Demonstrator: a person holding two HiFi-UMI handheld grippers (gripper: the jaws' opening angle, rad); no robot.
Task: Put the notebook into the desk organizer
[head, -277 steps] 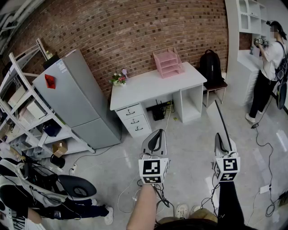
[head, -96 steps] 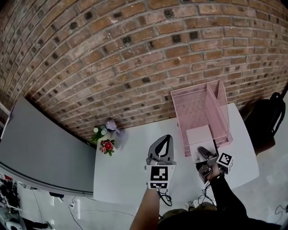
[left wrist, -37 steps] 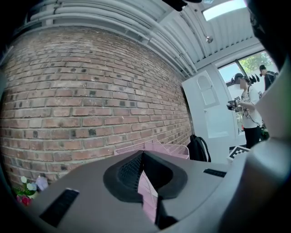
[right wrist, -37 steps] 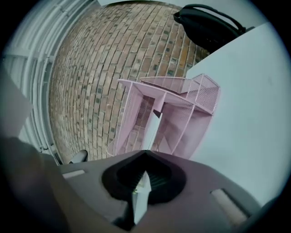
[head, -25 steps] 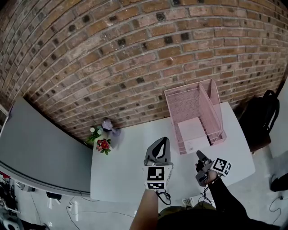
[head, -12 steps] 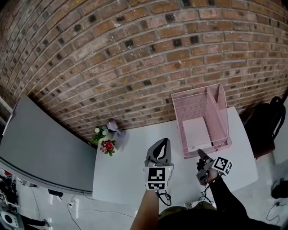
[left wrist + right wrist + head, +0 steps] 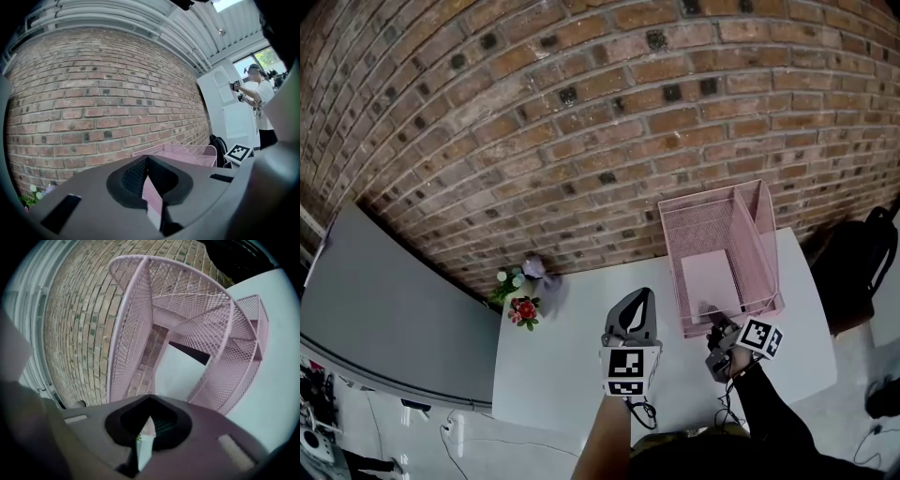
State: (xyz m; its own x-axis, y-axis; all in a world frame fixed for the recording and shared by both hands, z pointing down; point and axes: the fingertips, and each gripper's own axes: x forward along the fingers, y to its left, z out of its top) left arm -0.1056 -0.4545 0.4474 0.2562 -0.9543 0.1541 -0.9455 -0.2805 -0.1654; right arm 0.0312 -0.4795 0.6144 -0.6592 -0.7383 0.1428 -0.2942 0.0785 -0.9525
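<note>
From the head view, a white desk (image 7: 572,366) stands against a brick wall (image 7: 534,122), with a pink mesh desk organizer (image 7: 764,234) at its back right corner. The notebook (image 7: 712,279) lies flat inside the organizer as a pale rectangle with its near edge toward the open front, though which tier it rests on cannot be told. The left gripper (image 7: 642,298) hovers over the middle of the desk with its jaws together and nothing in them. The right gripper (image 7: 710,317) points at the front of the organizer, its tips just at the notebook's near edge. A small bunch of flowers (image 7: 521,305) sits at the desk's back left corner, and a black backpack (image 7: 867,272) shows beyond the desk's right end. In the left gripper view, the left gripper (image 7: 146,158) has its jaws closed tip to tip on nothing, the desk organizer (image 7: 187,151) rises past them to the right, and a person (image 7: 260,103) stands far off by a white cabinet. In the right gripper view, the right gripper (image 7: 149,400) is closed and empty, just short of the desk organizer (image 7: 136,324), with the notebook (image 7: 180,373) lying within the mesh walls ahead of the tips
</note>
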